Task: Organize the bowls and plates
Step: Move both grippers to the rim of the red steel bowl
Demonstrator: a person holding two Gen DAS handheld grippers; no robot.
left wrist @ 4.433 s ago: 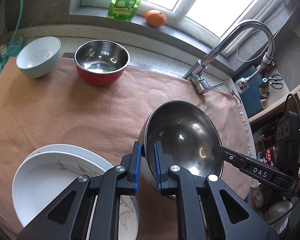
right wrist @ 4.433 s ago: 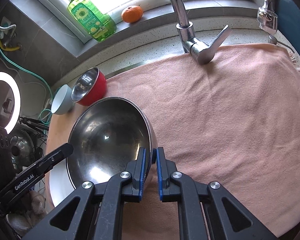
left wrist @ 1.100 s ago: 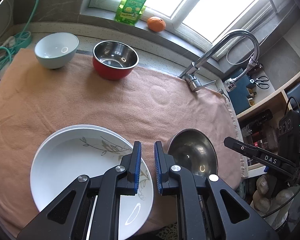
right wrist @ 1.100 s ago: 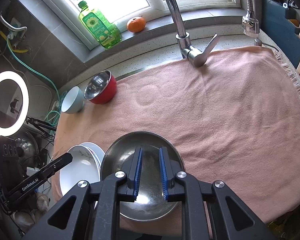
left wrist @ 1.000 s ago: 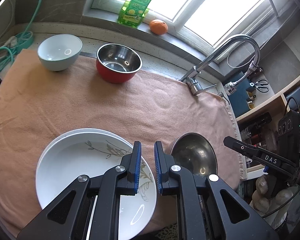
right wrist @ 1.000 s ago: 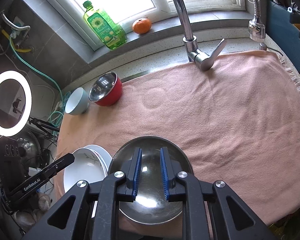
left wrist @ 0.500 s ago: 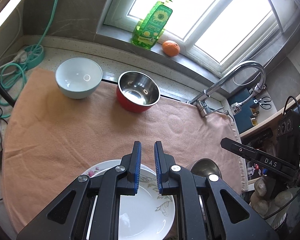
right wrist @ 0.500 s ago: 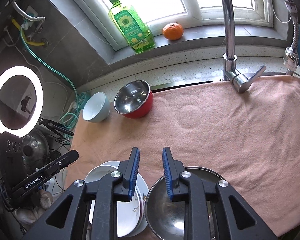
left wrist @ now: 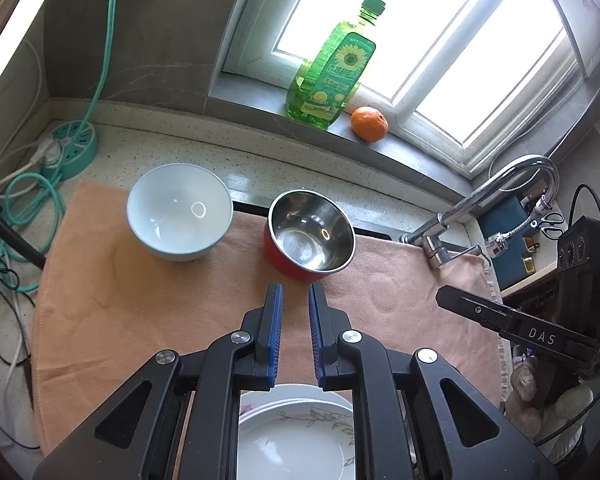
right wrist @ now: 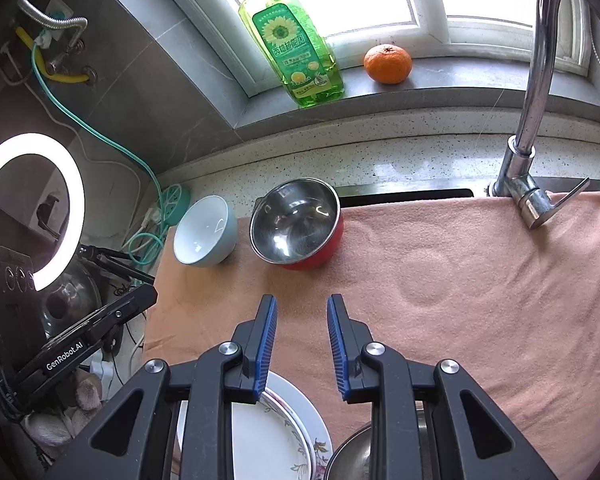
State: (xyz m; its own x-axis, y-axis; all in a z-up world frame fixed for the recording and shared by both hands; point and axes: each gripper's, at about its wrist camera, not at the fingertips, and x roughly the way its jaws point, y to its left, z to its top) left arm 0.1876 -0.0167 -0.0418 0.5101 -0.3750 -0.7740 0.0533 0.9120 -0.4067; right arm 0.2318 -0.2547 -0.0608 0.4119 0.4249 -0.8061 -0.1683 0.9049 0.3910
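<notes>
My left gripper [left wrist: 296, 292] is shut with nothing in it, hanging over the peach towel [left wrist: 160, 300] just short of the red bowl with a steel inside [left wrist: 310, 234]. A pale blue bowl [left wrist: 178, 214] sits upright to the left of the red one. Below the left gripper lies a stack of white flowered plates [left wrist: 296, 432]. My right gripper [right wrist: 302, 300] is open and holds nothing, facing the red bowl [right wrist: 296, 224] and the blue bowl [right wrist: 206, 232]. The rim of the large steel bowl [right wrist: 352, 456] shows beside the plates [right wrist: 276, 432], under the right gripper's body.
A chrome faucet [right wrist: 532, 120] rises at the towel's back right. A green soap bottle [left wrist: 328, 72] and an orange [left wrist: 369, 124] stand on the windowsill. A teal power strip [left wrist: 72, 142] with cables lies at the left, and a ring light [right wrist: 32, 208] stands beyond the counter's left edge.
Both grippers let go of the large steel bowl, which now rests beside the plates. Both then moved toward the two small bowls, and the right jaws spread wider.
</notes>
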